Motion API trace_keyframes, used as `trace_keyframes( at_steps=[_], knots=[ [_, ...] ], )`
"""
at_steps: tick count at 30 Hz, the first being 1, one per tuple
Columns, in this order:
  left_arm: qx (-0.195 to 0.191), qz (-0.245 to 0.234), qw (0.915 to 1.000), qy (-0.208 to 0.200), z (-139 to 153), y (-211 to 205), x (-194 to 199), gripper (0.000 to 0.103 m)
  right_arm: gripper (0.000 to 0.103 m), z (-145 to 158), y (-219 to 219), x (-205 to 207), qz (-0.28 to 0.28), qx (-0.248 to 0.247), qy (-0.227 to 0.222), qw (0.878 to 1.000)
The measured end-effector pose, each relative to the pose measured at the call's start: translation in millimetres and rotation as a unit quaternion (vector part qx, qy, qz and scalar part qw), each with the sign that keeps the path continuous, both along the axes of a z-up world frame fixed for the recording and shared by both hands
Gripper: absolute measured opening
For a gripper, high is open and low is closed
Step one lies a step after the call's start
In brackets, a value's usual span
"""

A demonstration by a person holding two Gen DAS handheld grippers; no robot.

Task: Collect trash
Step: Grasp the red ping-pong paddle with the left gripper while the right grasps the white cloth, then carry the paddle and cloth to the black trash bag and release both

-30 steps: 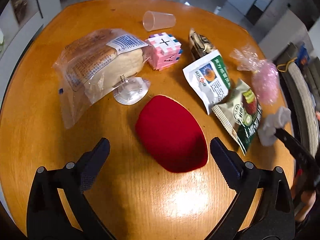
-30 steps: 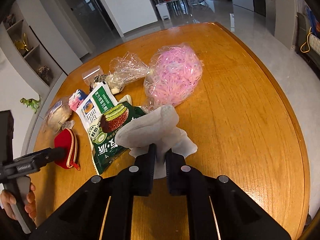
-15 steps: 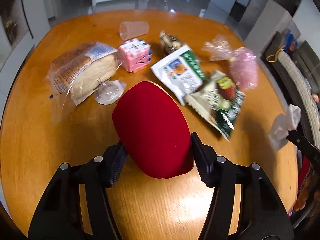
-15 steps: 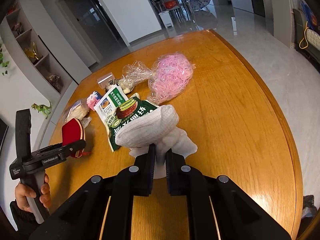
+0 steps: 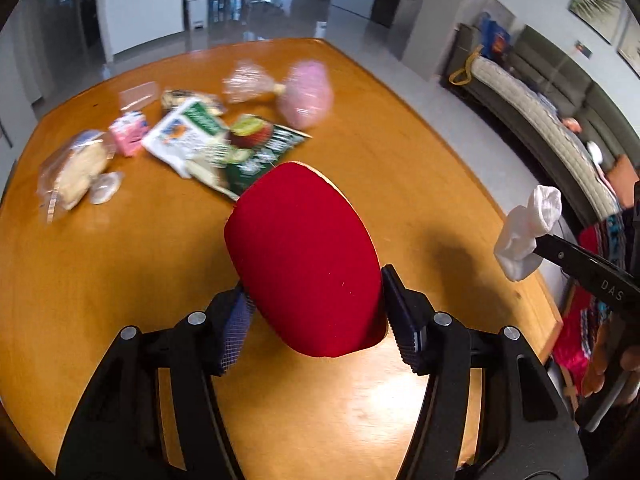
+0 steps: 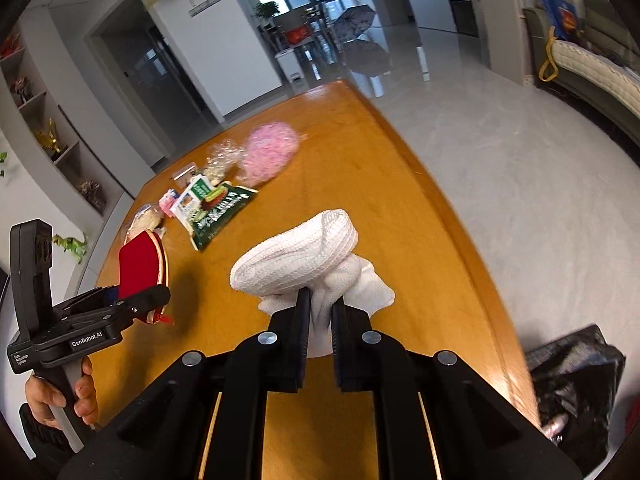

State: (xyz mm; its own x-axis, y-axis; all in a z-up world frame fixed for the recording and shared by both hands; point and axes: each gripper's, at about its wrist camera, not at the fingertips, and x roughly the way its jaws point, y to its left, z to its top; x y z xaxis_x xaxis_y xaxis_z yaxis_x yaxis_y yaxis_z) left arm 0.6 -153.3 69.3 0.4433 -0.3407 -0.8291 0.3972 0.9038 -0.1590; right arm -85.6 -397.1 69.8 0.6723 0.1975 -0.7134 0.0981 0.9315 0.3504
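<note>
My left gripper [image 5: 316,312] has its pads pressed on both sides of a red pouch [image 5: 304,256], jaws about half spread, and the pouch is lifted clear of the wooden table [image 5: 100,280]. From the right wrist view the same pouch [image 6: 140,260] hangs over the table's near left part, above its own shadow. My right gripper [image 6: 320,312] is nearly closed, pinching a crumpled white tissue [image 6: 296,260] that bulges above the fingertips; it sits over the table's right edge, and the left view shows that tissue [image 5: 528,232] just past that edge. Farther out, toward the far left corner of the table, lies the rest of the litter: a green snack packet [image 5: 260,152], a white and green sachet [image 5: 184,136], a pink block [image 5: 130,140], a bagged bun [image 5: 76,172] and a pink bag [image 5: 306,96]. A black trash bag [image 6: 572,380] sits on the floor beside the table's near right corner.
</note>
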Motion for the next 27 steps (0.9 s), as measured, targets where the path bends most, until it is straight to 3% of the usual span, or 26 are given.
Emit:
trace_keyframes(
  at_steps=[6,11,18,23,24,25,27],
  knots=[
    [-0.001,-0.083,0.9965,-0.001,-3.8,-70.5,-40.5,0.06,0.011,-8.8,-48.6,-69.7,-0.065,-0.001,0.002,0.998],
    [0.005,-0.165,0.9862,-0.005,-5.0,-136.2,-77.5,0.06,0.011,-16.2,-87.2,-130.9,-0.129,0.0,0.002,0.992],
    [0.023,-0.272,0.9619,-0.007,-20.7,-221.2,-130.0,0.06,0.011,-28.7,-129.9,-213.1,-0.221,-0.003,0.016,0.975],
    [0.054,-0.342,0.9383,-0.005,-42.3,-279.6,-166.1,0.061,0.011,-45.5,-163.7,-264.7,-0.291,0.007,0.051,0.955],
    [0.06,-0.352,0.9342,-0.005,-45.7,-287.0,-170.5,0.063,0.018,-50.6,-171.7,-269.7,-0.3,0.012,0.065,0.952],
    [0.068,-0.367,0.9276,-0.004,-50.7,-298.7,-176.9,0.065,0.04,-56.7,-180.7,-275.7,-0.324,0.014,0.088,0.942],
    [0.087,-0.37,0.9245,-0.028,-52.6,-320.0,-187.6,0.095,0.067,-61.0,-193.0,-291.1,-0.372,0.021,0.089,0.924]
  ],
)
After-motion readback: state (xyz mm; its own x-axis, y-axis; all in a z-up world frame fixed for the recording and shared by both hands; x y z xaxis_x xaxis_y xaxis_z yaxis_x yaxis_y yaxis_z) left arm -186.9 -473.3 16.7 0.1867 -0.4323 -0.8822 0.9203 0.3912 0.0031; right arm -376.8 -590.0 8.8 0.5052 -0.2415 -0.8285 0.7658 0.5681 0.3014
